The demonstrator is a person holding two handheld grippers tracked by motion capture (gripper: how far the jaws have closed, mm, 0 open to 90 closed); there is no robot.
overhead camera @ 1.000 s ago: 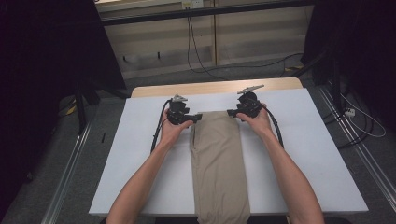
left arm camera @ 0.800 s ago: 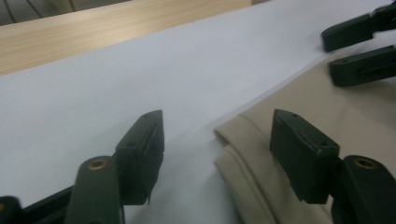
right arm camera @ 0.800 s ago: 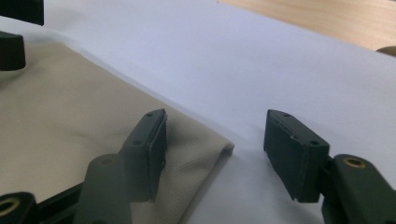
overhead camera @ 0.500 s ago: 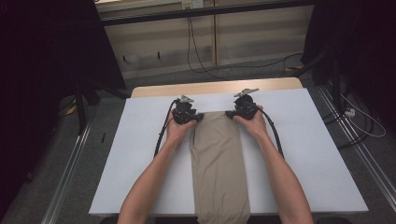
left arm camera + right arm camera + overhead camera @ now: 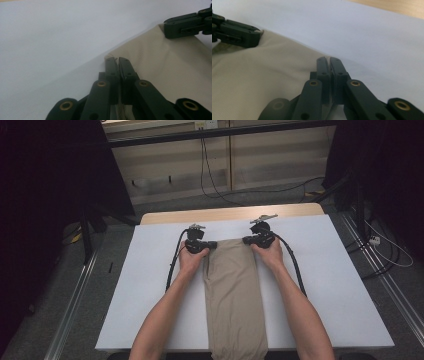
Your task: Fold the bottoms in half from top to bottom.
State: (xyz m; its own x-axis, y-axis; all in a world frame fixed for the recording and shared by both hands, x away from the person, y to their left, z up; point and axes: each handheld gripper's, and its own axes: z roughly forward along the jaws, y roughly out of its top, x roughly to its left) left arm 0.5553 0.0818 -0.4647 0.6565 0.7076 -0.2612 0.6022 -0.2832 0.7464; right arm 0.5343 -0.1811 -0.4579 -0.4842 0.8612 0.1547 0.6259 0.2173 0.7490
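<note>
One folded beige cloth (image 5: 234,295) lies on the desk (image 5: 340,285), a long narrow strip running from the desk's near edge, which it overhangs a little, up toward the far edge, roughly midway between the left and right edges. The desk has a white top, with a band of bare wood along its far edge. There are two tools and two bare forearms, one of each per side.

The left tool (image 5: 212,244) sits at the cloth's far left corner, and the right tool (image 5: 246,240) at its far right corner; the two face each other across the cloth's far end, near one another but apart. Each has one black cable (image 5: 174,261) looping back along the desk toward the near edge.

In the left gripper view, the left tool (image 5: 117,60) has just been closing, and its jaws now stand pressed together on the cloth's (image 5: 170,75) corner, with a sliver of fabric edge between the tips. In the right gripper view, the right tool (image 5: 329,59) has likewise just been closing, and it is clamped at the cloth's (image 5: 262,82) edge; fabric seems to be caught between the jaws, though the seam there is hard to make out.

Both forearms reach in from the near edge and converge slightly toward the cloth's far end. The left hand (image 5: 191,260) and right hand (image 5: 268,255) lie low over the desk, wrists nearly level, each flanking the strip.
</note>
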